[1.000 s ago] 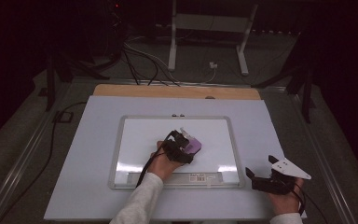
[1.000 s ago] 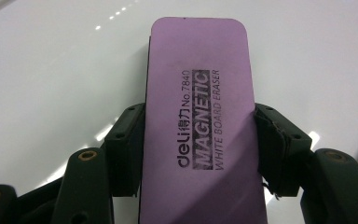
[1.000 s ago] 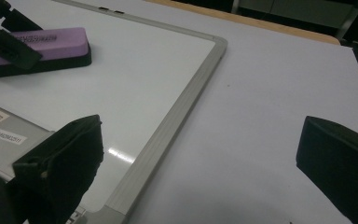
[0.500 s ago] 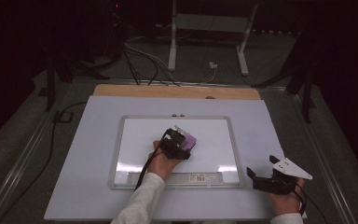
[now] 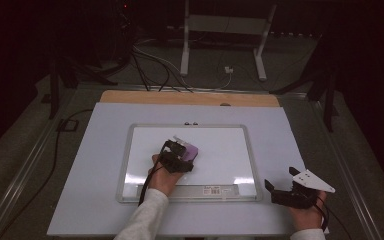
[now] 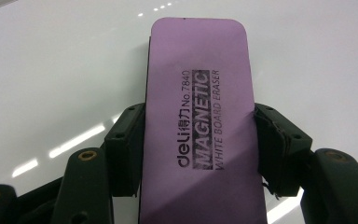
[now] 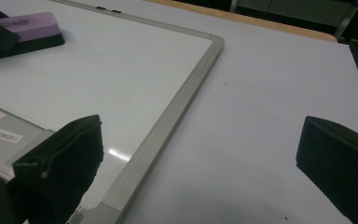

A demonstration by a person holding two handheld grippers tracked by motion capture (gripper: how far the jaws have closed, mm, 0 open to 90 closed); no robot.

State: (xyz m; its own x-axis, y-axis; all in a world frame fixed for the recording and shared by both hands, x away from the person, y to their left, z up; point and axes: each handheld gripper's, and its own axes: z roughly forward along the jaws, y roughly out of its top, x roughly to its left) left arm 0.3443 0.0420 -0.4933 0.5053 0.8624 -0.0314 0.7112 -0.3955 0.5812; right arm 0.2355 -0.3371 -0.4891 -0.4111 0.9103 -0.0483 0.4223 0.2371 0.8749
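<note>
A purple magnetic whiteboard eraser point(image 6: 199, 121) lies flat on the whiteboard point(image 5: 220, 150), and my left gripper point(image 6: 199, 154) is shut on its long sides, both pads pressed against it. From above, that left gripper point(image 5: 179, 156) sits near the middle of the board with the eraser point(image 5: 190, 150) poking out toward the upper right. My right gripper point(image 5: 280, 192) rests off the board's lower right corner on the table, held by a hand, jaws wide apart. In the right gripper view my right gripper point(image 7: 200, 158) has nothing between its jaws, and the eraser point(image 7: 25, 25) shows at the far upper left.
The whiteboard has a grey frame point(image 7: 177, 116) and a label strip point(image 5: 215, 190) along its near edge. It lies on a pale table sheet point(image 5: 300, 145) with a wooden strip point(image 5: 190, 98) at the far side. Cables point(image 5: 150, 65) and a stand point(image 5: 225, 30) lie on the floor beyond.
The left gripper with the eraser has slid to the left and a little away across the whiteboard. The right gripper has stayed where it was.
</note>
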